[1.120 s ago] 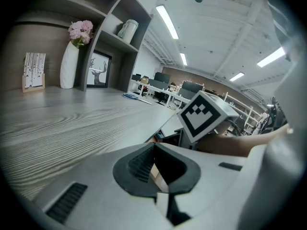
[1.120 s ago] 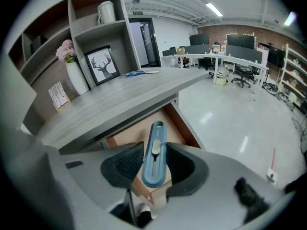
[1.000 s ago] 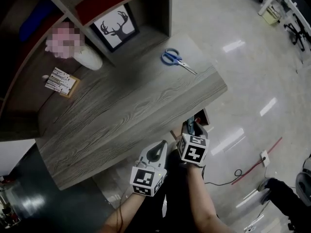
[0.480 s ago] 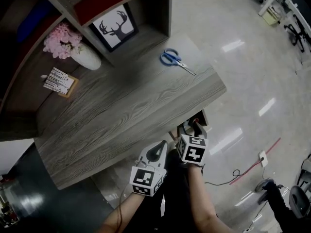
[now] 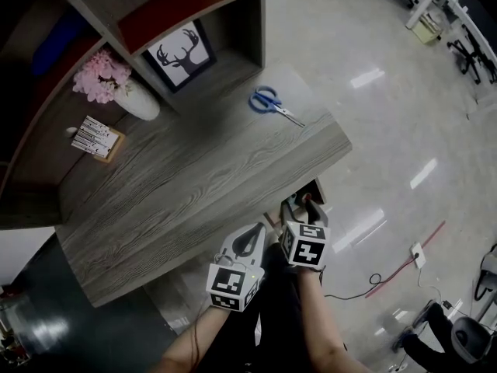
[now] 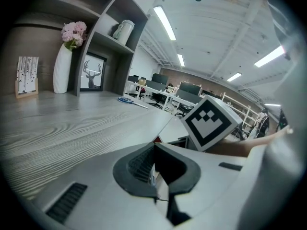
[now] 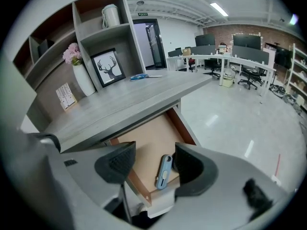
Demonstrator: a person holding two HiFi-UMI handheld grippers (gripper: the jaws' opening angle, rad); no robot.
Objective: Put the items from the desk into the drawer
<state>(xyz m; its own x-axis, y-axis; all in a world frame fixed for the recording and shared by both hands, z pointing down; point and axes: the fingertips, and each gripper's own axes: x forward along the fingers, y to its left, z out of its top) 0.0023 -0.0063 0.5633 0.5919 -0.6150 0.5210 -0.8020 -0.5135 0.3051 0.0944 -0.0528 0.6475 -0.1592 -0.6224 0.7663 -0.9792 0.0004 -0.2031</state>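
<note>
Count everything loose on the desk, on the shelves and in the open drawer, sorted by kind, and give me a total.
scissors: 1
knife: 1
vase of flowers: 1
deer picture: 1
card stand: 1
canister: 1
Total: 6

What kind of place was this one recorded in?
Most likely an open-plan office: rows of white desks with dark monitors, black swivel chairs and long ceiling strip lights.
</note>
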